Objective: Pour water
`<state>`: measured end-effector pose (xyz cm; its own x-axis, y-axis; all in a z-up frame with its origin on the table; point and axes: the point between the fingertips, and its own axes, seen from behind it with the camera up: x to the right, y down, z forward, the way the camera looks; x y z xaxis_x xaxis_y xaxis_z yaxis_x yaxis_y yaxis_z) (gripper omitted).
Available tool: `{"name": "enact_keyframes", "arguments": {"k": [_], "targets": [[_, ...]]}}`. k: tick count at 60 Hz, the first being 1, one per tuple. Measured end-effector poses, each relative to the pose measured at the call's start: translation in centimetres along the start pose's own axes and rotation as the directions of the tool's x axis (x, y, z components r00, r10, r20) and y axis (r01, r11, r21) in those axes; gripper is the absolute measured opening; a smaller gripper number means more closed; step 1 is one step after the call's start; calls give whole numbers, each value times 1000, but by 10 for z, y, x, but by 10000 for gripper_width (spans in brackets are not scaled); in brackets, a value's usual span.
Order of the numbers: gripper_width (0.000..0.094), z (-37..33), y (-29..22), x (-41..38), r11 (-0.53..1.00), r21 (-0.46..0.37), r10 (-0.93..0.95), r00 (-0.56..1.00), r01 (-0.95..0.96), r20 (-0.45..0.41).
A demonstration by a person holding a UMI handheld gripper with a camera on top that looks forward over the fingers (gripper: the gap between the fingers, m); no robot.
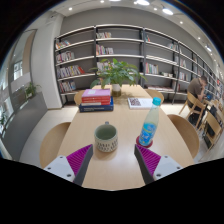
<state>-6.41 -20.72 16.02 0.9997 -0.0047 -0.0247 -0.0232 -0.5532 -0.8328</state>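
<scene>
Bottle (150, 123) of water, clear with a blue cap and blue label, stands upright on the surface (115, 165), just ahead of the claw's right finger and to the right of the mug.

Far off, bookshelves (120, 60) line the back wall, filled with rows of books. The pale wooden surface runs from the near edge toward them. Wooden chairs (190, 135) sit along its right side, and another chair (50, 140) on the left. At the far end of the surface stands a leafy plant (117, 72). Nearer, left of centre, lies a stack of books (97, 99), red on top. To the right of the stack lies a flat open booklet (141, 102).

The mug (106, 137), greenish with a patterned side, stands just ahead of the claw (115, 160), between the lines of the two fingers and beyond their tips.

The claw is released, its purple pads (78, 157) spread wide apart, holding nothing.
</scene>
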Motion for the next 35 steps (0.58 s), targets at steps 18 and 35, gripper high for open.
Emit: {"name": "enact_keyframes", "arguments": {"k": [18, 35], "targets": [[850, -26, -47, -21, 997, 70, -24, 1000, 25, -10], [850, -37, -56, -23, 996, 87, -24, 999, 27, -37]]}}
